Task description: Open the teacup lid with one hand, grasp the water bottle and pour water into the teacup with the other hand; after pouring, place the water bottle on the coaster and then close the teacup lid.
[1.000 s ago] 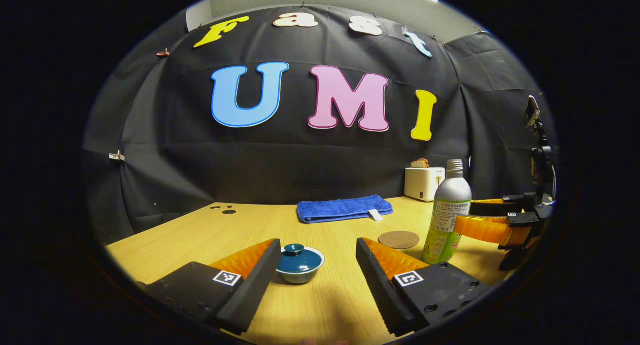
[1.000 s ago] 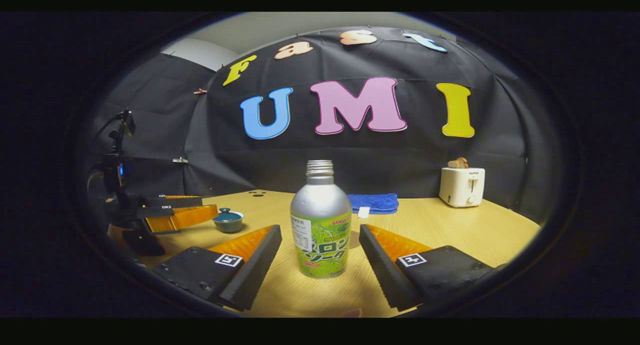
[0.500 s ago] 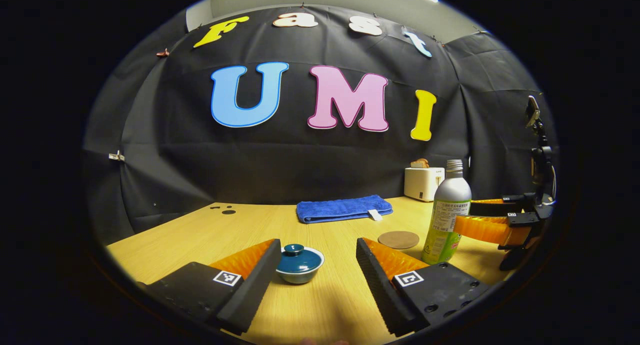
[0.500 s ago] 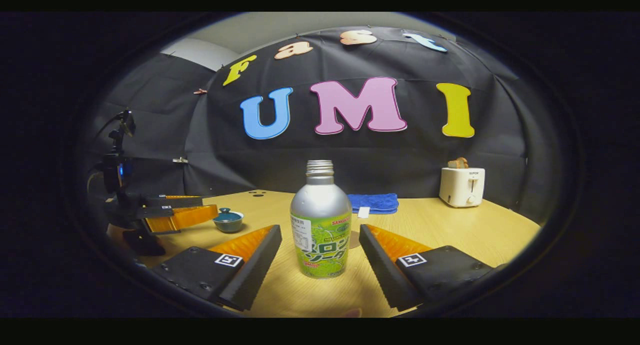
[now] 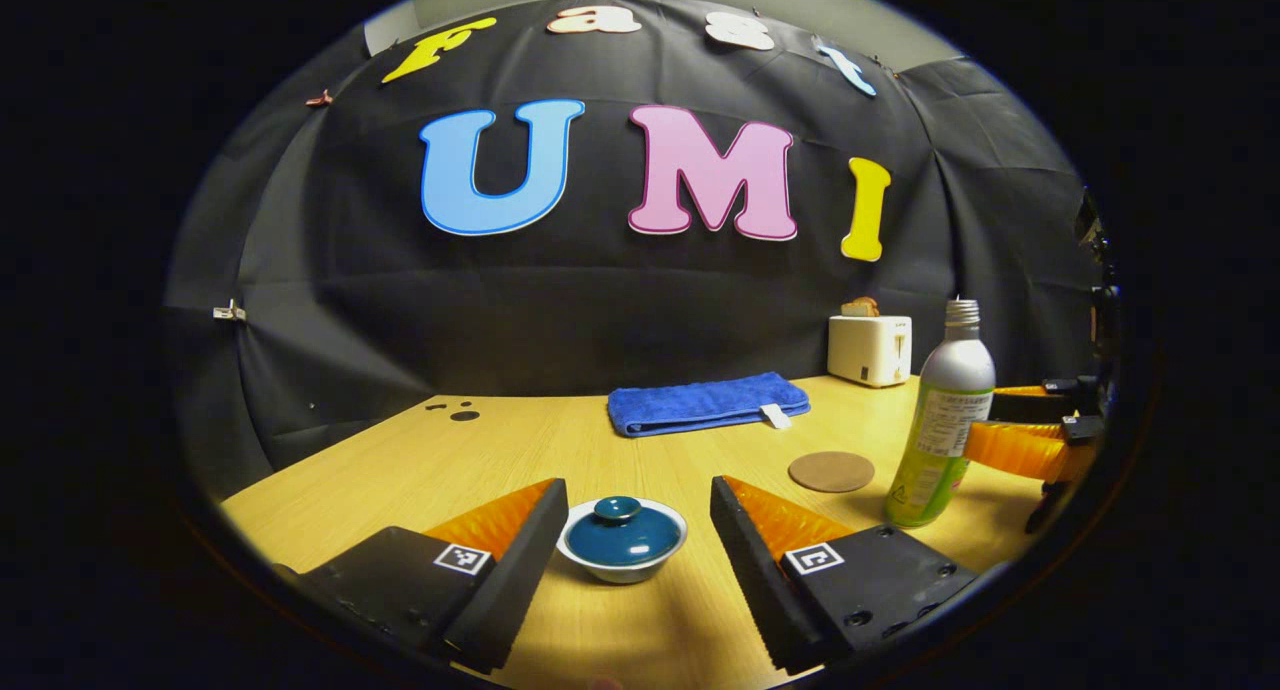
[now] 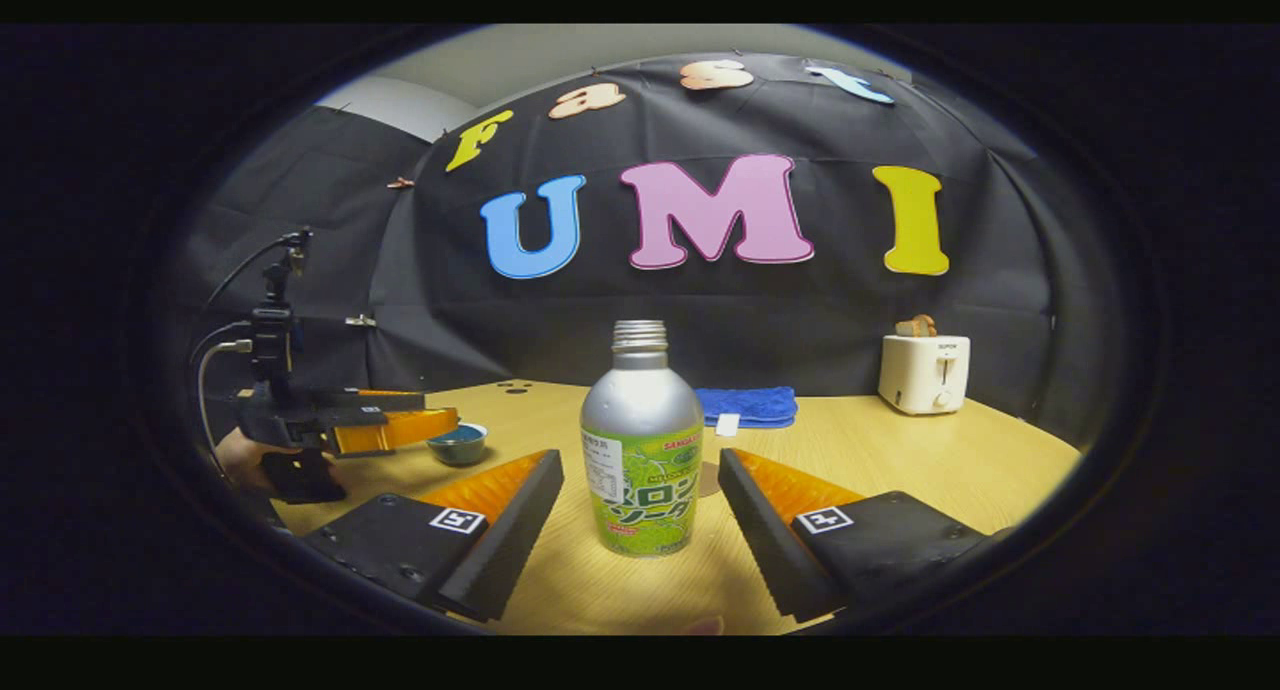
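Between the spread fingers of the left claw [image 5: 630,550], near the desk's [image 5: 520,450] front edge, sits the lidded teacup [image 5: 622,540], knob up, while the open right claw [image 6: 640,525] likewise flanks the upright water bottle [image 6: 642,450].

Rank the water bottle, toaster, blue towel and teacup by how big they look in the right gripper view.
1. water bottle, though it is nearest the camera
2. toaster and blue towel look alike; not ranked
3. teacup, partly behind the left tool
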Motion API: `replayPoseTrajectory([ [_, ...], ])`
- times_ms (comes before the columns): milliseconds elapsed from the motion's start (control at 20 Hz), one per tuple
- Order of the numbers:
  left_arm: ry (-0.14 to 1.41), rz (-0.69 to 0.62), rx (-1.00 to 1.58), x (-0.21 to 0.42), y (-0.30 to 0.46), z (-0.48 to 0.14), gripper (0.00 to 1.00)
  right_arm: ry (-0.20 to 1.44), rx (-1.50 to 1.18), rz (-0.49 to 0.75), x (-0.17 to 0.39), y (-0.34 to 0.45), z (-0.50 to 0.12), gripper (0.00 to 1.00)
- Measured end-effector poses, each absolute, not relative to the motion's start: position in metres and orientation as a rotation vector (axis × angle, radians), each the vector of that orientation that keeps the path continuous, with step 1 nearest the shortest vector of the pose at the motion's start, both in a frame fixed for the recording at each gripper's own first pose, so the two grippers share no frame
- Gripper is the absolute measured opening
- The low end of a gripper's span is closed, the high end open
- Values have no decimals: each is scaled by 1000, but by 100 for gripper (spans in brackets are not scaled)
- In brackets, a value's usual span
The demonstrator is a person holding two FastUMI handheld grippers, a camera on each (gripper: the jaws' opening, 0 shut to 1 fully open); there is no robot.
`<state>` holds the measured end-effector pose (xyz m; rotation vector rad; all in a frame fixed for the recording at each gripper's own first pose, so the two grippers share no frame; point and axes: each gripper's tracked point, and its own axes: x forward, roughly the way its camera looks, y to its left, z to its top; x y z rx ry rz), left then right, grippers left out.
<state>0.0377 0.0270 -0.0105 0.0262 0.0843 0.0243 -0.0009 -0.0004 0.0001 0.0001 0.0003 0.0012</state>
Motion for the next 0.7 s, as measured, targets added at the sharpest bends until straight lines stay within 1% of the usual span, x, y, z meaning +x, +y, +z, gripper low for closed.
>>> replayPoseTrajectory([
  [50,102,17,25,42,27,-14,90,0,0,1,-1,-1,0,96],
  [150,131,15,13,49,32,-18,84,1,0,1,-1,-1,1,96],
  [200,137,13,12,52,33,-18,77,1,0,2,-1,-1,0,96],
  [400,169,-12,55,60,29,-24,72,0,0,2,0,-1,1,96],
  [450,181,1,70,64,32,-26,62,0,0,2,-1,-1,0,96],
  [500,186,8,77,66,34,-26,50,0,0,2,-1,-1,1,96],
  [650,198,23,95,68,36,-28,37,0,0,2,0,-1,0,96],
  [700,197,27,96,68,37,-28,36,0,0,2,0,-1,0,96],
])
